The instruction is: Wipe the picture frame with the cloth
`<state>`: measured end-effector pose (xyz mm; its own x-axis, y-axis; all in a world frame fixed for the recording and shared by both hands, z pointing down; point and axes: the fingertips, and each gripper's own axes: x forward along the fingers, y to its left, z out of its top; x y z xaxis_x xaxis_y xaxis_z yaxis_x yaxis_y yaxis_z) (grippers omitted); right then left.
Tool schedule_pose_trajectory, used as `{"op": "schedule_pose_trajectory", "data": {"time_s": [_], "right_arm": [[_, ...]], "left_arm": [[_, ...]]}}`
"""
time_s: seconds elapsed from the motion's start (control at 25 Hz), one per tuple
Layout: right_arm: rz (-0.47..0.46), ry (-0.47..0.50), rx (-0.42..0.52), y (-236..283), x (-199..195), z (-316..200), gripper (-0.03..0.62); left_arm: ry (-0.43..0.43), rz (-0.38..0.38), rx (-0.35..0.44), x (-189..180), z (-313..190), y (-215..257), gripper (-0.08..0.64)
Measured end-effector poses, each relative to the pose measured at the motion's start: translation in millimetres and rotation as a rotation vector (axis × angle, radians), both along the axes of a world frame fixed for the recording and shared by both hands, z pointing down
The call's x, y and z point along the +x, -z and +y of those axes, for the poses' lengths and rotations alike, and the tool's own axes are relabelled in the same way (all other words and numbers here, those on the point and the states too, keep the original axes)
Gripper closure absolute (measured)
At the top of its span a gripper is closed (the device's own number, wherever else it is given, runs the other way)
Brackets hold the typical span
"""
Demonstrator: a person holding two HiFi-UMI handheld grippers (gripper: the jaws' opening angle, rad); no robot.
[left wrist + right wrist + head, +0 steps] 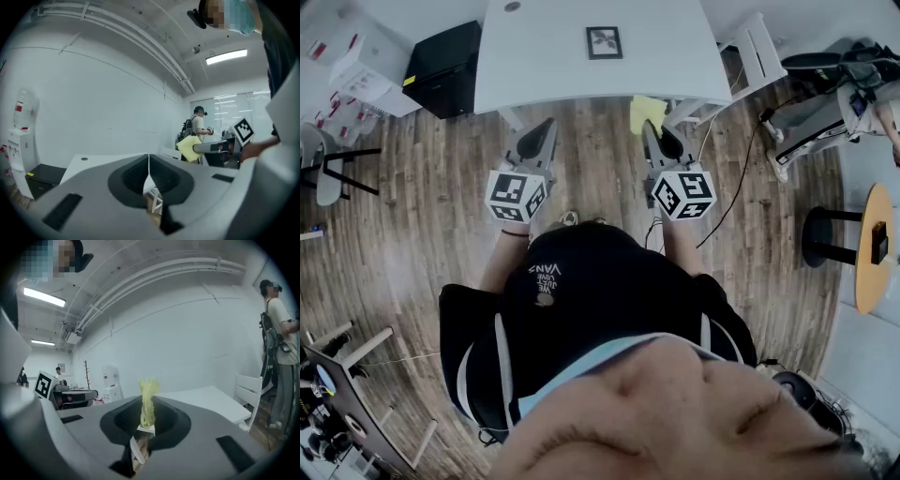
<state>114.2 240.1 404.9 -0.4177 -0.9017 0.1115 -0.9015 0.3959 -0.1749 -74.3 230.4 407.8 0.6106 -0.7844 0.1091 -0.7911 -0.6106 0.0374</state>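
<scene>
A small dark picture frame (604,42) lies flat on the white table (534,66), near its middle. My right gripper (650,131) is shut on a yellow cloth (645,112), held just off the table's near edge; the cloth (147,401) sticks up between the jaws in the right gripper view. My left gripper (546,131) is shut with nothing in it, also short of the table's edge. From the left gripper view the yellow cloth (189,147) hangs from the right gripper (199,148), and my left gripper (148,174) has its jaws pressed together.
A black box (443,67) stands left of the table. A white chair (757,52) is at its right. A round wooden stool (870,246) sits at the far right. Another person (280,333) stands beyond the chair. The floor is wood planks.
</scene>
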Motion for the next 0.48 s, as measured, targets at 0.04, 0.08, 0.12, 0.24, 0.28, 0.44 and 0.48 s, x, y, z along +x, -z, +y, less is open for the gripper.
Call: {"op": "schedule_pose_trajectory", "data": {"time_s": [0.04, 0.08, 0.12, 0.24, 0.28, 0.44, 0.48], "right_arm": [[-0.005, 0.002, 0.000, 0, 0, 1, 0.546], [-0.009, 0.004, 0.000, 1, 1, 1, 0.546], [-0.012, 0.006, 0.000, 1, 1, 1, 0.546], [-0.014, 0.017, 0.001, -1, 1, 0, 0.546], [-0.018, 0.021, 0.003, -2, 1, -1, 0.546], [-0.033, 0.042, 0.015, -1, 0, 3, 0.546], [-0.033, 0.045, 0.016, -1, 2, 5, 0.546]], "left_arm": [[0.001, 0.000, -0.002, 0, 1, 0, 0.543], [0.003, 0.000, -0.003, 0, 2, 0, 0.541], [0.005, 0.000, -0.003, 1, 3, 0, 0.541], [0.012, 0.004, 0.000, 1, 3, -1, 0.541], [0.016, 0.006, 0.000, 1, 4, -2, 0.542], [0.031, 0.012, -0.005, 2, 10, -6, 0.541], [0.032, 0.014, -0.005, 4, 12, -6, 0.541]]}}
